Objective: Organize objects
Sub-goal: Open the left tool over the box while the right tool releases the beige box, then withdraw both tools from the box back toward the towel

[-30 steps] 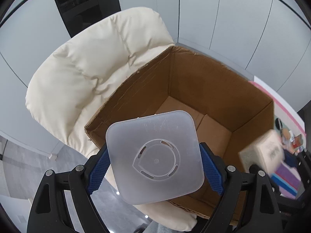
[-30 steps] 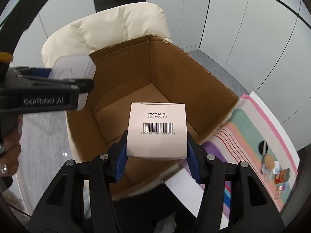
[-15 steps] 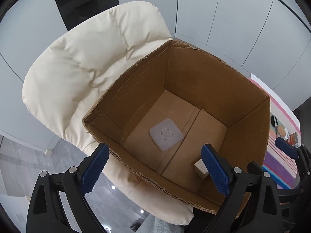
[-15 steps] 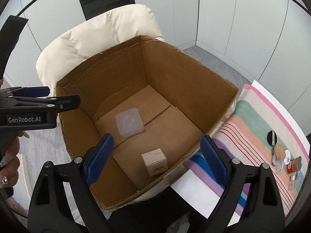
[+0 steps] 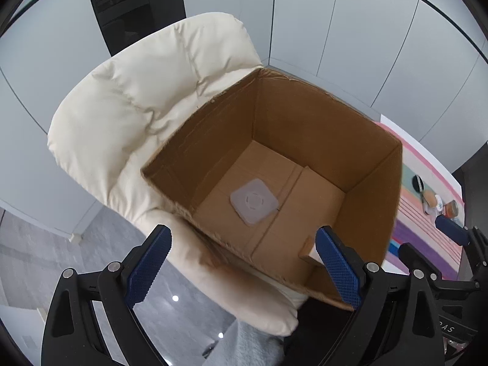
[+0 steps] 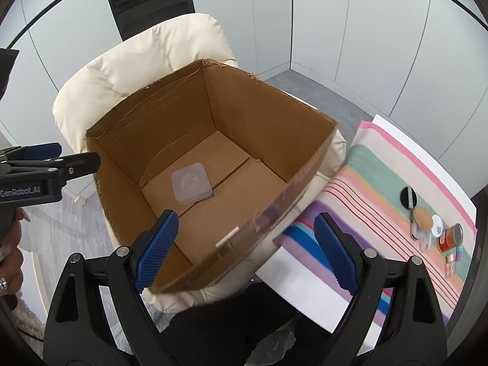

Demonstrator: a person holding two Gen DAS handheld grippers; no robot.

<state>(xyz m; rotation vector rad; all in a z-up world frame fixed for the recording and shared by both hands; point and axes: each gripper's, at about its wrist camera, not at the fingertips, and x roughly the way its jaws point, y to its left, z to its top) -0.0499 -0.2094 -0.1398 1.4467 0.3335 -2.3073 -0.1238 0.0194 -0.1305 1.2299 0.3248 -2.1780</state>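
Note:
An open cardboard box (image 5: 305, 140) (image 6: 259, 122) stands on a cream padded chair (image 5: 146, 97) (image 6: 146, 58). On its floor lies a translucent square container (image 5: 253, 202) (image 6: 191, 186). A small tan carton (image 5: 307, 250) sits near the box's front wall, half hidden behind my left gripper's right finger; in the right wrist view only a pale edge of the carton (image 6: 227, 237) shows. My left gripper (image 5: 242, 235) hangs open and empty over the box's near rim. My right gripper (image 6: 245, 218) is open too, with nothing between its pads, above the box's near corner.
A striped cloth (image 6: 381, 183) lies on a white surface right of the chair, with a red can (image 6: 450, 238), a black round item (image 6: 408, 196) and small lids on it. A person's hand (image 6: 9, 244) holds the left gripper (image 6: 61, 164). Grey wall panels stand behind.
Both grippers opened. The translucent container and the small carton dropped onto the box floor. Both grippers have since drawn back a little from the box.

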